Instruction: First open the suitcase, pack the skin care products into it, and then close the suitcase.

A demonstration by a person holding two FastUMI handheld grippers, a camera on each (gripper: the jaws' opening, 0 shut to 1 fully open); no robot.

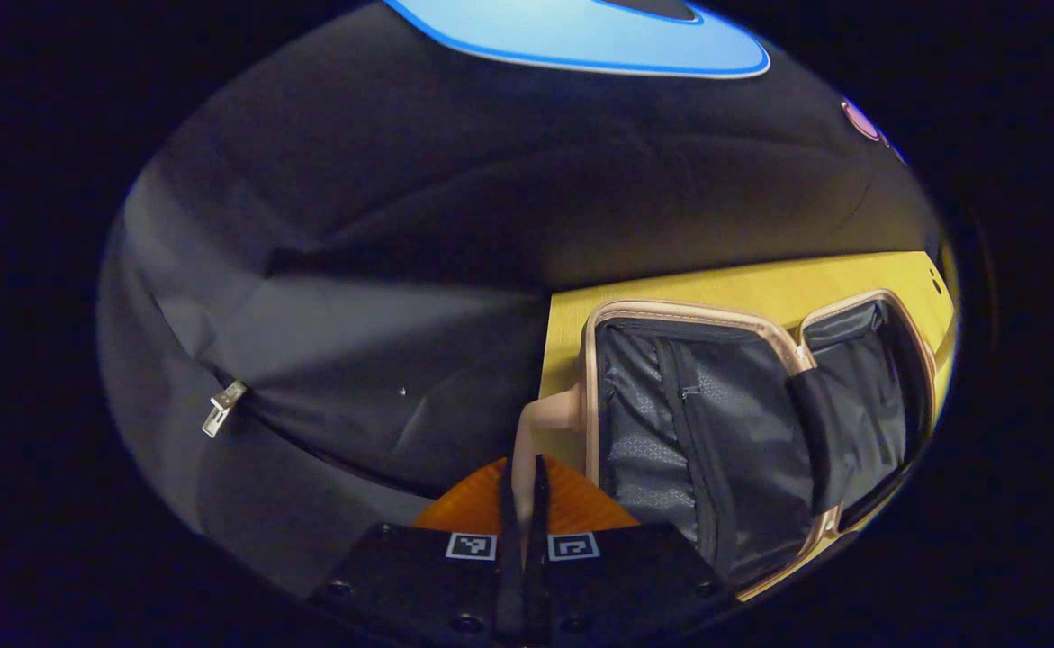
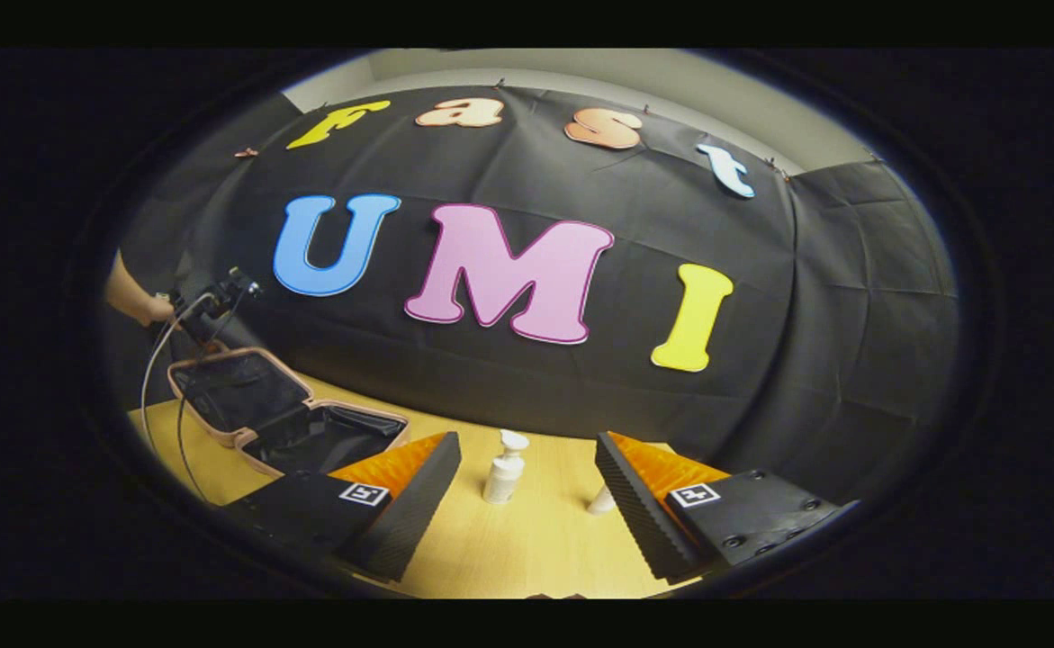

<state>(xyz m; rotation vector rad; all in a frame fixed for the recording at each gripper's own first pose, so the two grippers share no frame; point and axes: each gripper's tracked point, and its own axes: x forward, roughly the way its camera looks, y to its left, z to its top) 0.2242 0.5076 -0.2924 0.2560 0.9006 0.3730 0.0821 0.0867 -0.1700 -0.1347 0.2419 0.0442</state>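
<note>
So, suitcase is open on the table, bottles still outside

From my seat, the right gripper view gives the best look at the booth: a pale wooden table (image 2: 527, 549) pushed up against black cloth (image 2: 815, 297) draped as the back wall, with a strip of plain light wall (image 2: 581, 72) above the cloth. The suitcase (image 2: 283, 414) lies wide open at the table's far left corner, both dark-lined halves facing up, pinkish rim all around. My right gripper (image 2: 527, 495) hangs over the near edge with its fingers spread wide. Between them, out toward the middle of the table, stands a white pump bottle (image 2: 504, 468), and just beside the right finger a smaller white bottle (image 2: 600, 499) peeks out, partly hidden.

Over by the suitcase I can see a hand (image 2: 135, 301) holding the other gripper, cable dangling.

In the left gripper view, the left gripper (image 1: 525, 504) is pinched on the suitcase's pink handle (image 1: 545, 423), both fingers pressed against it, right at the table's edge.
</note>
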